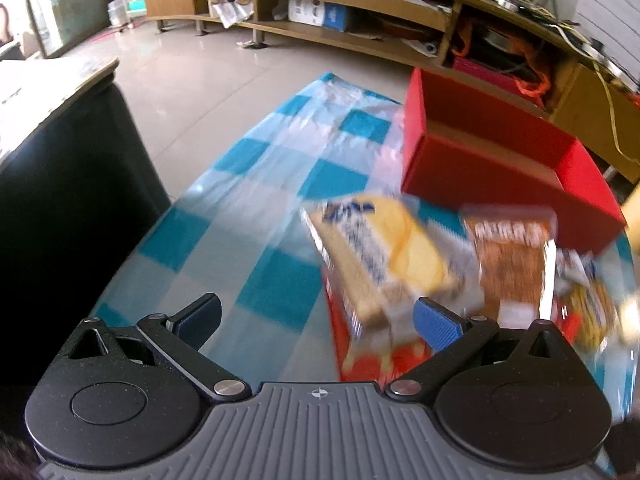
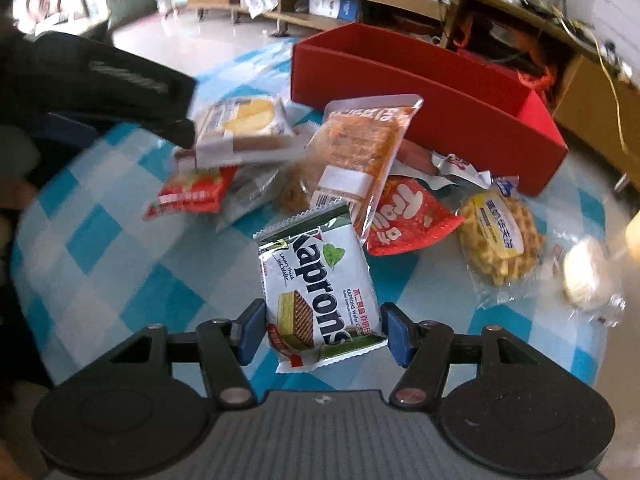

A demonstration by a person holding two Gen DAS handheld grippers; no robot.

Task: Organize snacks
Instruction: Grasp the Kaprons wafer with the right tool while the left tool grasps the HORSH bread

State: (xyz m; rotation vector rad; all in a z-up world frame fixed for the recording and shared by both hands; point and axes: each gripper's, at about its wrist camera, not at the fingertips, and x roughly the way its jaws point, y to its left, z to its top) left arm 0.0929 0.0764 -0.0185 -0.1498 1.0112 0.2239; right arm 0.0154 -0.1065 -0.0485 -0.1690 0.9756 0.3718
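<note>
Right tongs (image 2: 325, 332) are clamped on the wafer pack (image 2: 320, 292) near the bench (image 2: 120, 248) edge; left tongs (image 1: 318, 320) gape empty. Next, probably, carry it to the far red box (image 2: 420, 92).

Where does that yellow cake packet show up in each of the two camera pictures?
Left wrist view: yellow cake packet lies right of centre, just beyond the open left gripper.
Right wrist view: the packet lies upper left of centre.
Shared landmark: red box.
</note>
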